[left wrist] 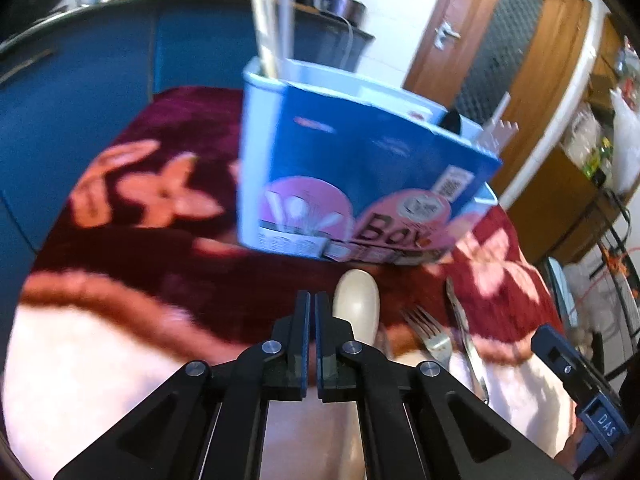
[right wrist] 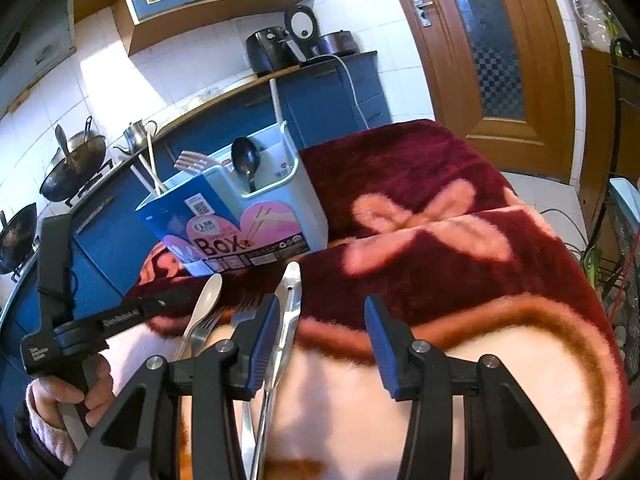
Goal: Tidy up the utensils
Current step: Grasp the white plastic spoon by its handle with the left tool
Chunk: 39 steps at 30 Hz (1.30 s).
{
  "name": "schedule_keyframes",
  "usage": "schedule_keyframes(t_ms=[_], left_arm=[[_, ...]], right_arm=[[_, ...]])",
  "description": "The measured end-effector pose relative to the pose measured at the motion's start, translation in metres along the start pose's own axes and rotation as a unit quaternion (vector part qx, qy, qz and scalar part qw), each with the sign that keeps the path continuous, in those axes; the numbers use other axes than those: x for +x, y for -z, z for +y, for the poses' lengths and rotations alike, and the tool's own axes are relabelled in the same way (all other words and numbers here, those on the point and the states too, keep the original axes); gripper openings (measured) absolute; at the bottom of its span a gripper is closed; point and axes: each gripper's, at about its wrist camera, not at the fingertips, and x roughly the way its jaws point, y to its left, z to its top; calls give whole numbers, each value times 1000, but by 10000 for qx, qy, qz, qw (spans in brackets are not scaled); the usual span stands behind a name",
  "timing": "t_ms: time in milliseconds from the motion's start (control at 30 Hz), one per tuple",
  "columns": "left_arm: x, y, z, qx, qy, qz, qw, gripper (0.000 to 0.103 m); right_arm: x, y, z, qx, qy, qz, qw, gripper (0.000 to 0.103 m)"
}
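A pale blue utensil holder [left wrist: 360,168] [right wrist: 240,216] with a "Box" label stands on the floral blanket; chopsticks [left wrist: 266,24], a fork [right wrist: 192,160] and a dark spoon [right wrist: 246,160] stand in it. On the blanket lie a cream spoon [left wrist: 358,304] [right wrist: 206,300], forks [left wrist: 430,330] [right wrist: 224,320] and metal tongs [left wrist: 464,328] [right wrist: 286,312]. My left gripper [left wrist: 312,304] is shut and empty, just left of the cream spoon. My right gripper [right wrist: 320,320] is open; the tongs lie just inside its left finger [right wrist: 262,340].
The blanket [right wrist: 440,220] covers the table. Blue kitchen cabinets [left wrist: 100,60] stand behind, with woks [right wrist: 72,168], a kettle and appliances [right wrist: 280,48] on the counter. A wooden door [right wrist: 492,60] is at the right. The left gripper and hand show in the right wrist view [right wrist: 80,328].
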Motion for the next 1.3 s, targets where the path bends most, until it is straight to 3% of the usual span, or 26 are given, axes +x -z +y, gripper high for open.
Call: schedule_keyframes(t_ms=[100, 300, 367, 433, 467, 667, 833, 933, 1033, 1300], left_arm=[[-7, 1, 7, -28, -41, -53, 10000, 1], [-6, -5, 4, 17, 228, 142, 9996, 4], [-2, -6, -2, 117, 304, 194, 9993, 14], [2, -6, -10, 266, 362, 280, 9986, 39], [4, -6, -14, 351, 389, 331, 9981, 43], [25, -8, -31, 784, 275, 645, 9945, 43], [39, -17, -32, 831, 329, 955, 9914, 41], [39, -20, -28, 781, 314, 958, 9918, 26], [36, -20, -22, 626, 312, 899, 9935, 26], [7, -12, -2, 462, -161, 502, 9975, 26]], right_arm=[[3, 0, 5, -80, -18, 94, 9999, 48], [5, 2, 10, -80, -7, 157, 9998, 48], [4, 2, 10, -88, 9, 164, 9998, 48], [3, 2, 9, -96, 20, 162, 9998, 48], [3, 2, 9, -96, 23, 157, 9998, 48], [2, 2, 8, -78, 0, 162, 9998, 48], [3, 3, 5, -43, -17, 170, 9998, 48], [3, 3, 3, -17, -10, 172, 9999, 48], [4, 3, 3, -7, -7, 186, 9998, 48], [7, 3, 8, -152, 21, 278, 9995, 48]])
